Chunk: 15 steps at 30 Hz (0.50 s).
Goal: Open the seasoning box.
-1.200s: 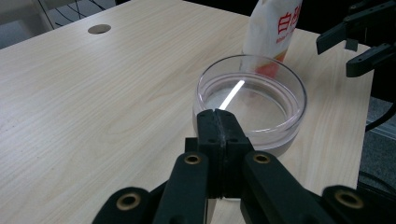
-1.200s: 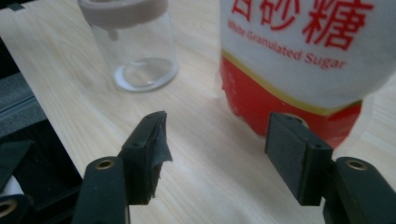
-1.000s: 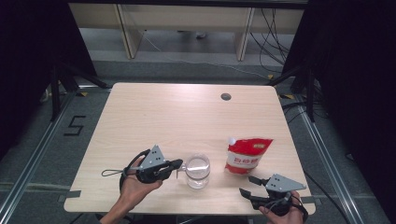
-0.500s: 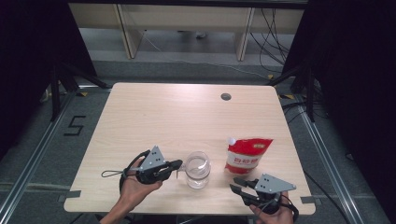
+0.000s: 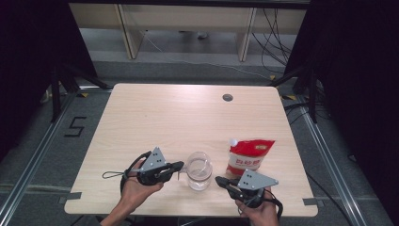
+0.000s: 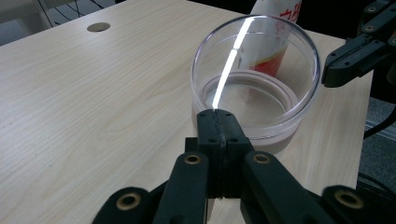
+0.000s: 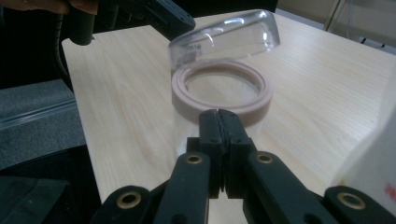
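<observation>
A clear jar (image 5: 199, 172) with a pink ring at its mouth (image 7: 222, 88) stands near the table's front edge. Its clear lid (image 7: 229, 35) is tilted up over the mouth. My left gripper (image 5: 180, 165) is shut, and its tip (image 6: 217, 116) meets the lid's rim; a pinch on the rim cannot be made out. My right gripper (image 5: 219, 180) lies just right of the jar, pointing at it. Its jaws have just been closing and now stand shut (image 7: 218, 114) with nothing between them. A red and white pouch (image 5: 248, 155) stands behind the right gripper.
The light wooden table (image 5: 188, 117) has a round cable hole (image 5: 227, 97) at the back right. Dark curtains flank the table, and a shelf and cables lie on the floor beyond it. In the left gripper view the right gripper's tip (image 6: 345, 60) reaches in beside the jar.
My right gripper has moved left toward the jar and its jaws have closed. The left gripper, jar and pouch have stayed put.
</observation>
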Each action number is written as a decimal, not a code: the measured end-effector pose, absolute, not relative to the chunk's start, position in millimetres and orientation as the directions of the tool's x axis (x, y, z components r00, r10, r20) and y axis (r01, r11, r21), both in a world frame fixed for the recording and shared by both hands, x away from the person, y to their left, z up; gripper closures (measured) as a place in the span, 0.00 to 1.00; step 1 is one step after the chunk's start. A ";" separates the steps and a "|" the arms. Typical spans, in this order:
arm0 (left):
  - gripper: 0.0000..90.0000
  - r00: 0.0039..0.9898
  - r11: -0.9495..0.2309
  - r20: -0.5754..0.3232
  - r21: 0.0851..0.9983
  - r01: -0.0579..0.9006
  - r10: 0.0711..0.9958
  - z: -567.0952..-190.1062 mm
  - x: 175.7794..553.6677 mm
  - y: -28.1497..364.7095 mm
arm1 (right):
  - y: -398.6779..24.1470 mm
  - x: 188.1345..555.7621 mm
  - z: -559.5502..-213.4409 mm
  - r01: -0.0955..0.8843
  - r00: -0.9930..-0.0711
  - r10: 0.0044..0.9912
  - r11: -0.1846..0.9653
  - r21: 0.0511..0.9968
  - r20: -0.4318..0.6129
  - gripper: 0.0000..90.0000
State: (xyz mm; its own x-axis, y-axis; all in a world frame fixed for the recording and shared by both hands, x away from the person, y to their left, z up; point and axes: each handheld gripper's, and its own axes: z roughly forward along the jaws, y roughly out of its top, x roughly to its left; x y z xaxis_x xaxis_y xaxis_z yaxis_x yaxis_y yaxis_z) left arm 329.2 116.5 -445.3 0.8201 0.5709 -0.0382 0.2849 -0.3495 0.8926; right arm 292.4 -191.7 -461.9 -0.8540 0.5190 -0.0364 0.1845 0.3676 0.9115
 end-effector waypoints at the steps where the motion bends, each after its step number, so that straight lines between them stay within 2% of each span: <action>1: 0.99 0.820 -0.352 -0.035 0.892 0.283 0.571 -445.2 329.2 116.6 | -189.3 293.4 -461.3 0.183 -0.853 0.520 0.370 0.911 -0.040 1.00; 15: 0.99 0.825 -0.359 -0.027 0.892 0.275 0.564 -445.6 329.8 117.5 | -167.1 306.5 -453.2 0.152 -0.868 0.493 0.376 0.914 -0.058 1.00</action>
State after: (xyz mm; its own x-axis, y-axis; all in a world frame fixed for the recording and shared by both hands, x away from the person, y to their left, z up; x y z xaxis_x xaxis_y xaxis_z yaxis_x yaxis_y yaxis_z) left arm 329.8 117.5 -445.6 0.8250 0.5645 -0.0273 0.2749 -0.3586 0.8921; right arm 306.5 -167.1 -453.2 -0.8680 0.4931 -0.0580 0.1523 0.3756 0.9142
